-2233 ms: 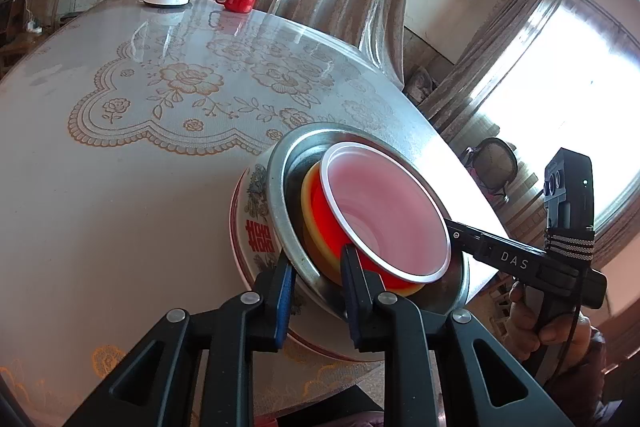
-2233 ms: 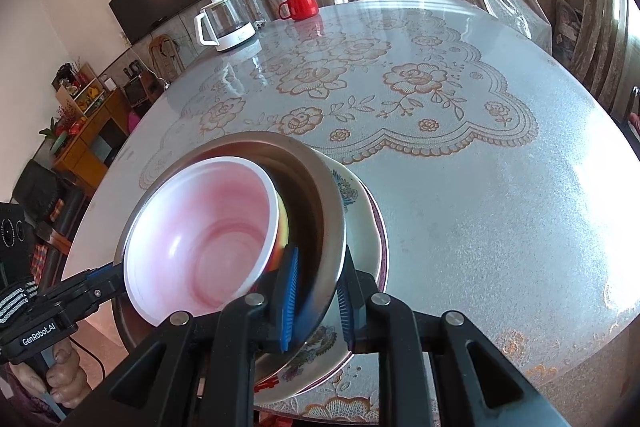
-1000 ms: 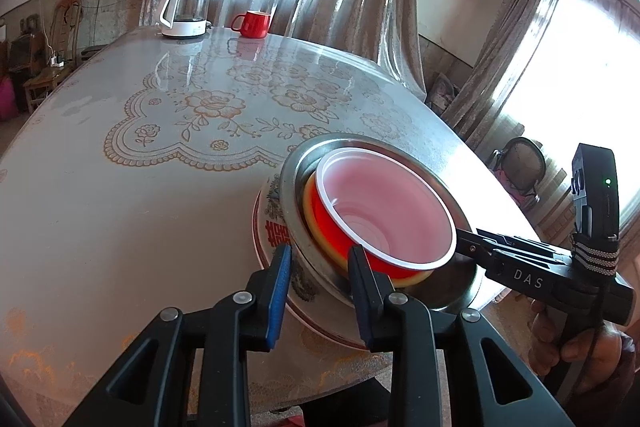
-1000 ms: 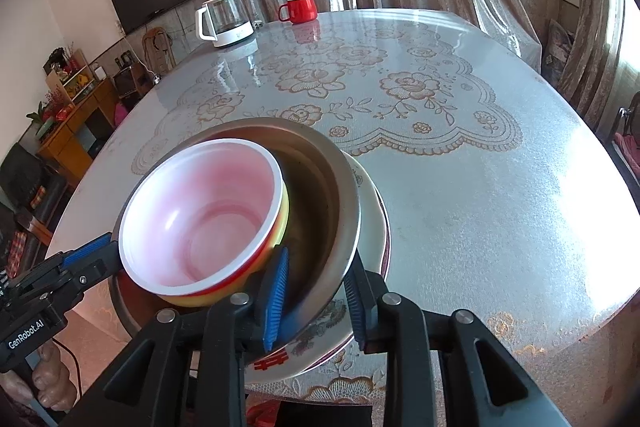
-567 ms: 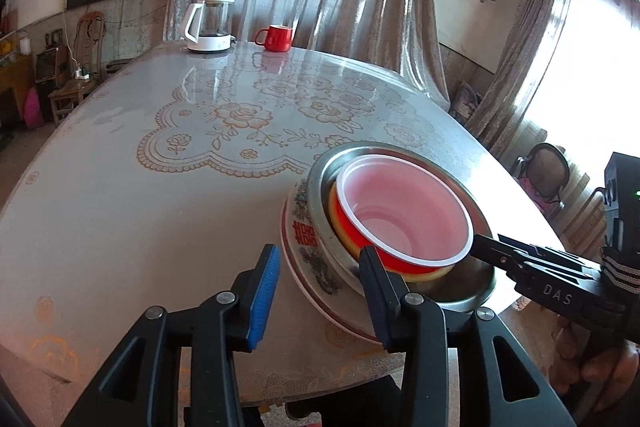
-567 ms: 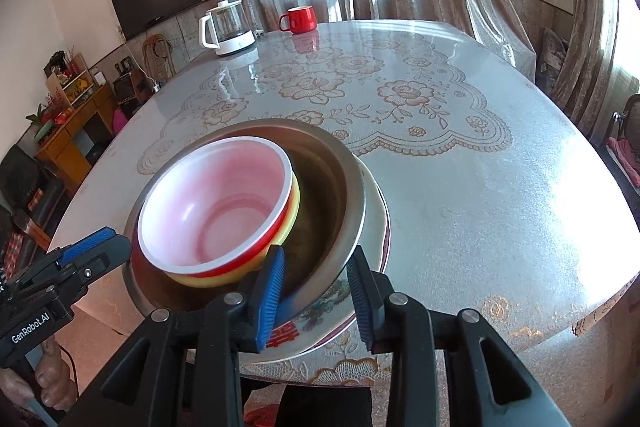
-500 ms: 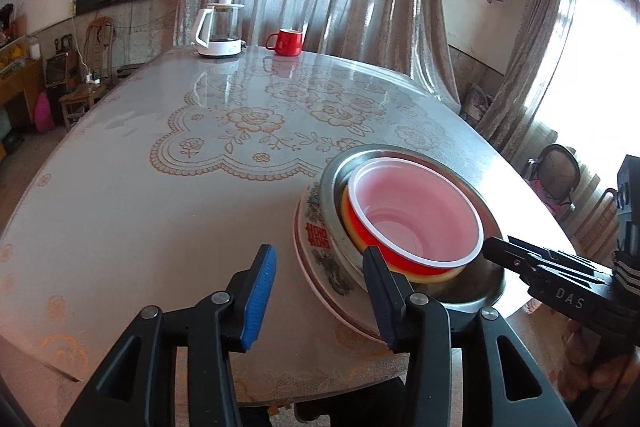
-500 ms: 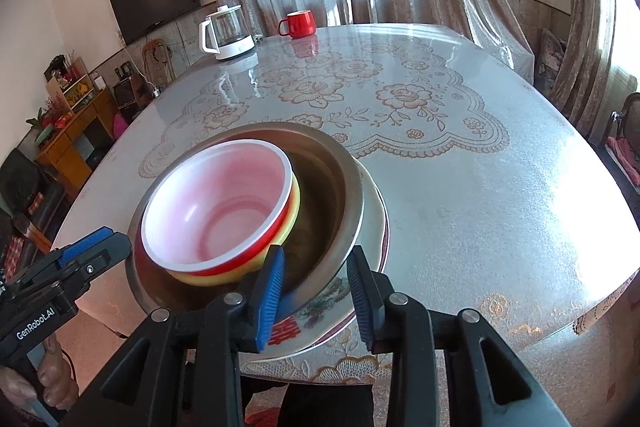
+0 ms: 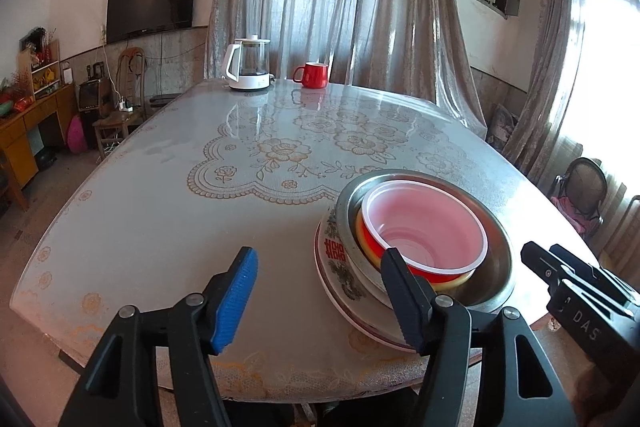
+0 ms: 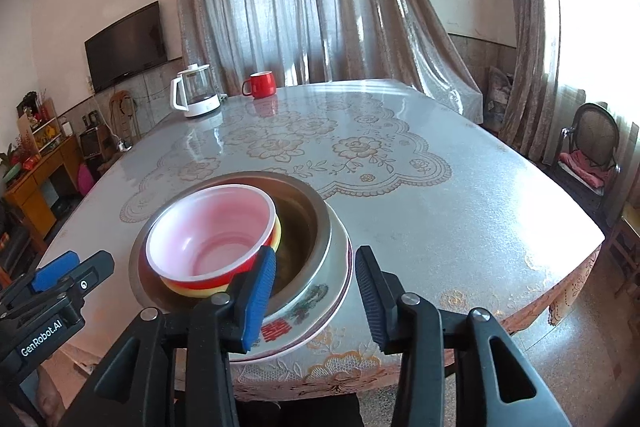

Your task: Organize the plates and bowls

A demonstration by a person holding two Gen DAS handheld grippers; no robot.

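Note:
A stack stands near the table's front edge: a patterned plate (image 9: 332, 267) at the bottom, a steel bowl (image 9: 496, 259) on it, then a yellow bowl (image 9: 460, 278) and a red bowl with a pale pink inside (image 9: 424, 227). It also shows in the right wrist view: plate (image 10: 320, 301), steel bowl (image 10: 308, 227), red bowl (image 10: 212, 227). My left gripper (image 9: 320, 279) is open and empty, pulled back to the left of the stack. My right gripper (image 10: 316, 277) is open and empty, pulled back in front of the stack.
A round table with a floral cover (image 9: 200, 211) carries a white kettle (image 9: 248, 67) and a red mug (image 9: 314, 75) at its far side. A chair (image 10: 588, 151) stands at the right by the curtains. A wooden cabinet (image 9: 24, 131) is at the left.
Both grippers let go of the steel bowl's rim, opened wide and drew back and up from the stack. The stack stays on the table.

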